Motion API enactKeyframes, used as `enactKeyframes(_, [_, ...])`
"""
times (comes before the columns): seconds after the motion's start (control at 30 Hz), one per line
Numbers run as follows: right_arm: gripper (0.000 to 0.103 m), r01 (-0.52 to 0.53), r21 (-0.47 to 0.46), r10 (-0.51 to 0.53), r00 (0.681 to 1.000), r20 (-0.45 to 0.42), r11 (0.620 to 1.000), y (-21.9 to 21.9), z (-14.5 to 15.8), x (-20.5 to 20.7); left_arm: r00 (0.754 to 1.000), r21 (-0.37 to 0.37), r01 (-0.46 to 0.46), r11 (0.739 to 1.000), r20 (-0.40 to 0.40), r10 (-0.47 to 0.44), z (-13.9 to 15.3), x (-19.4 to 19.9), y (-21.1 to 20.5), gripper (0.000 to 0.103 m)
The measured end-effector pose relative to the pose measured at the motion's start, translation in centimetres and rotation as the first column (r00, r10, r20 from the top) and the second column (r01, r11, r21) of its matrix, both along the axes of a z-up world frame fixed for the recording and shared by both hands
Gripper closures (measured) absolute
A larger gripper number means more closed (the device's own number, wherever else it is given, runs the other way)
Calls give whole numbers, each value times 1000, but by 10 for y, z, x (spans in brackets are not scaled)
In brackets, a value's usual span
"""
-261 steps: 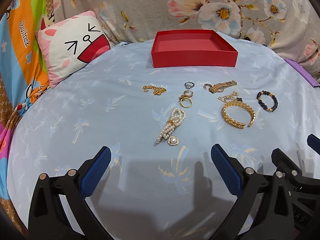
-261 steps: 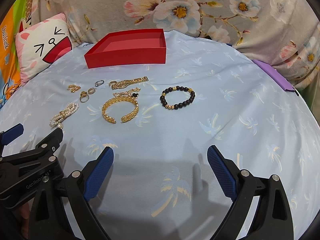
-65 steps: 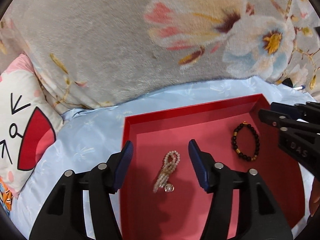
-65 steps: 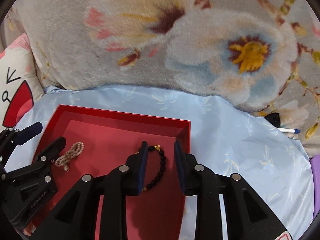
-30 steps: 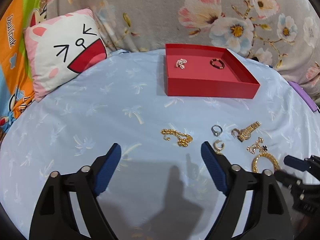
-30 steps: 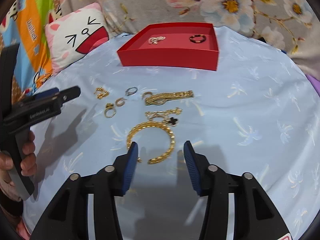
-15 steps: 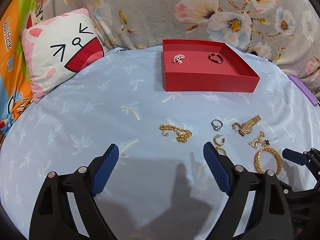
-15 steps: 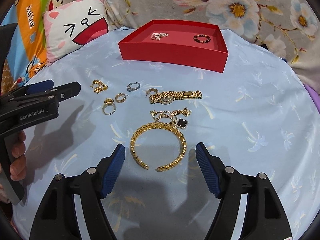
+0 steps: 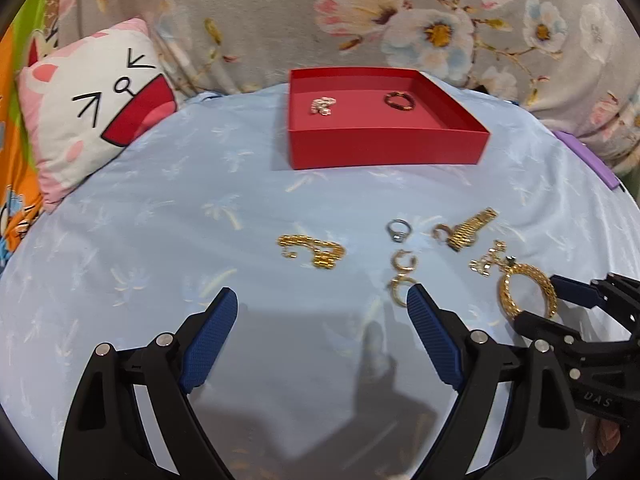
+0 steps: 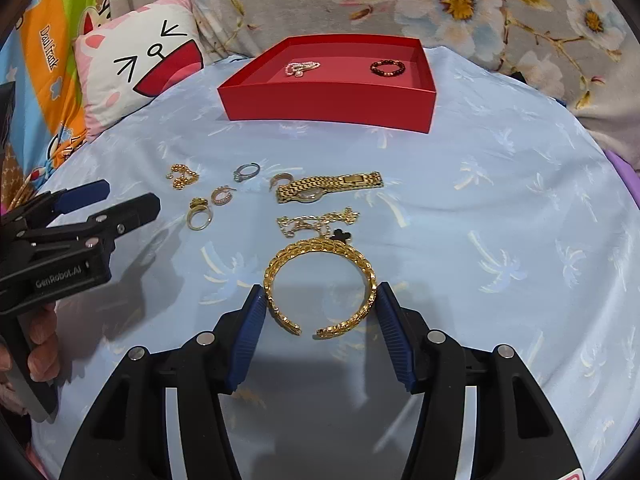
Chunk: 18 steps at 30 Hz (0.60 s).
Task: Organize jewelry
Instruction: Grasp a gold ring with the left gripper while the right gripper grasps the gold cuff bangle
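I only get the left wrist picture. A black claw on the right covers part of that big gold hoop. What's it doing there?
Observer: That is the right gripper. Its jaws are closing with the bangle between them, and the pads look to touch both its sides.
Operator: Is the bangle a full circle?
Observer: No. It has a gap, and the gap faces the gripper.
Operator: Who holds the left gripper?
Observer: A hand. Its fingers wrap the handle at the left edge of the right wrist view.
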State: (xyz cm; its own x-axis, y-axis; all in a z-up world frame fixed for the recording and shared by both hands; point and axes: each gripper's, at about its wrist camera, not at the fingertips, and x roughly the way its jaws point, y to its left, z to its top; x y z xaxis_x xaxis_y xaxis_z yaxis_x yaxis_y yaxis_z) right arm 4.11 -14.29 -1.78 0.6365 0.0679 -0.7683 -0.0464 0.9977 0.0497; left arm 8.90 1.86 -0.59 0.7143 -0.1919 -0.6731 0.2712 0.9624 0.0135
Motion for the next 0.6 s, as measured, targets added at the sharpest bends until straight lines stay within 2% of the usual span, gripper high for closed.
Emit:
enactKeyframes(0.2, [48,27,12,-27,1000,-1,1000,-12,2,-3,999,-17,37,999,-19,-37,-1,-1,-18,22])
enactKeyframes(0.37, [48,39,20,-39,999,-2,999,-18,4,-4,1000,78,22,997,-11,-21,-6,6,-43,31])
enactKeyframes(0.43, [48,41,20,-41,999,1,999,-19,4,-5,999,83,17,996,-49,-13,-10,14,-49,39])
enactKeyframes(0.53, [48,39,24,-39,999,3,999,-21,5,-5,996,103,-7,995,-89,16,-17,24,-54,43])
enactKeyframes(0.6, [48,37,21,-37,999,4,999,-20,4,-6,996,105,-19,994,-85,28,-16,23,-52,44])
